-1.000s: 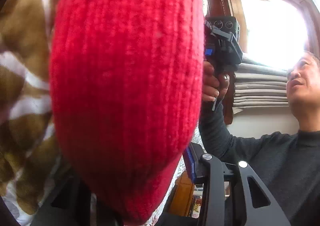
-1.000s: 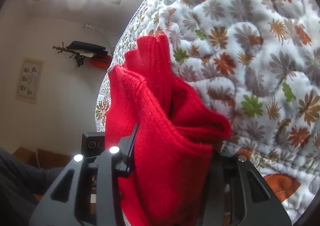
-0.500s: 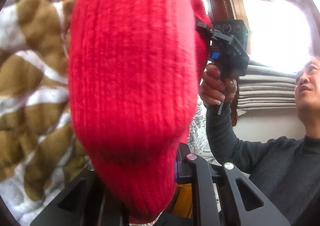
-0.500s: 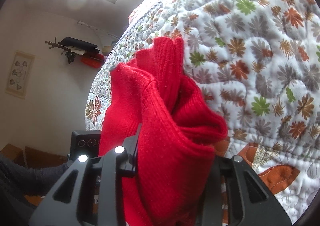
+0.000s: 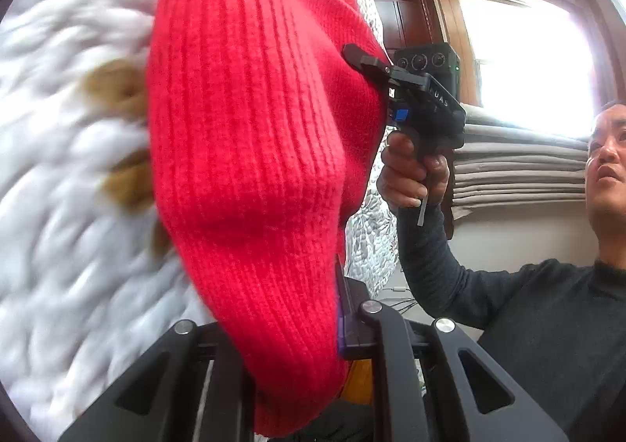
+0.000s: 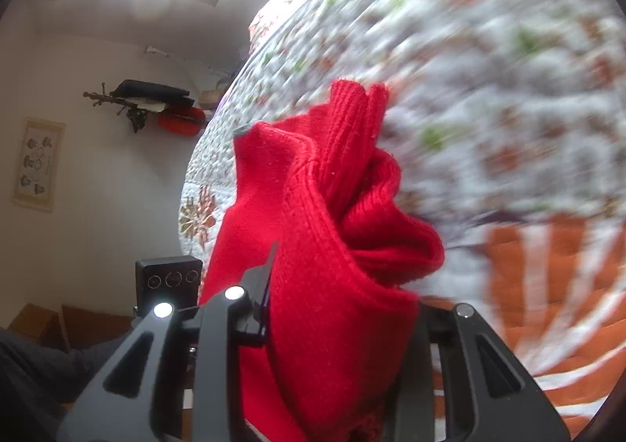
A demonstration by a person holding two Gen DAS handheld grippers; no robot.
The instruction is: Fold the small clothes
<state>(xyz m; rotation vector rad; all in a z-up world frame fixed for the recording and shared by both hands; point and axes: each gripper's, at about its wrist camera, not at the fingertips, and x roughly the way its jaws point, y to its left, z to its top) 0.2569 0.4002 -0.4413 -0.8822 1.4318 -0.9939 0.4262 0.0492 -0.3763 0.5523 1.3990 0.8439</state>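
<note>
The knitted garment (image 5: 250, 152) is bright red with fine vertical ribbing, and both grippers are black. The quilt (image 6: 489, 62) behind the garment is white, strewn with orange, brown and green leaf shapes. The person's sleeve (image 5: 438, 270) is dark grey.

home bedroom. quilted bedspread (image 6: 489, 62) with leaf print fills right wrist view, blurred; fluffy white and brown blanket (image 5: 58, 176) in left wrist view. dark wooden wardrobe door (image 5: 399, 0) beside bright window (image 5: 528, 51) with grey folded blind (image 5: 516, 172) under it. framed picture (image 6: 37, 164) on plain wall, wall hook rack (image 6: 133, 105) holding dark and red items.
</note>
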